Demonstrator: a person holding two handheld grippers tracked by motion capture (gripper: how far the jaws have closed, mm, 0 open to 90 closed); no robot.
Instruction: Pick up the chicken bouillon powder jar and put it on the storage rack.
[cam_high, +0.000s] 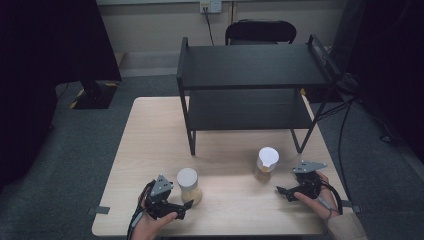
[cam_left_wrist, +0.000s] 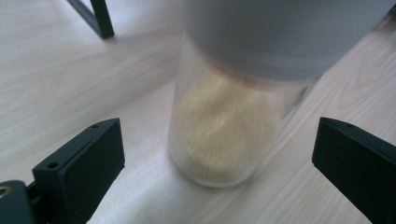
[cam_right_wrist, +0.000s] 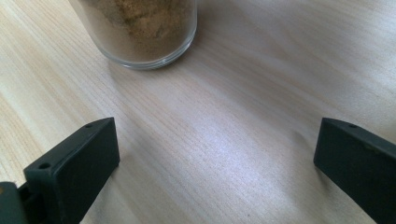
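A pale wooden table (cam_high: 150, 130) carried a black two-tier shelf (cam_high: 250, 65) across its far half, both tiers bare, with a dark chair (cam_high: 260, 31) behind it. On the near half stood two clear jars with grey lids, both upright, their long axes vertical and well apart from each other. The left jar (cam_high: 189, 186), part filled with a pale yellow powder, sat near the front edge; the right jar (cam_high: 265, 164), holding a browner powder, stood nearer the shelf's right leg. The left gripper (cam_high: 186, 205) lay just beside the left jar, coming at it from the near side, and in the left gripper view that jar (cam_left_wrist: 224, 135) stood straight ahead between the wide-spread jaws, neither jaw touching the glass. The right gripper (cam_high: 281, 190) sat to the right of and nearer than the right jar, jaws also fully apart and holding nothing; in the right gripper view only the jar's base (cam_right_wrist: 140, 32) appeared, ahead and off to the left, clear of the jaws. The left hand looked much the closer to a grasp: a short push forward and a squeeze would likely take its jar, while the right would first need to swing toward its jar.
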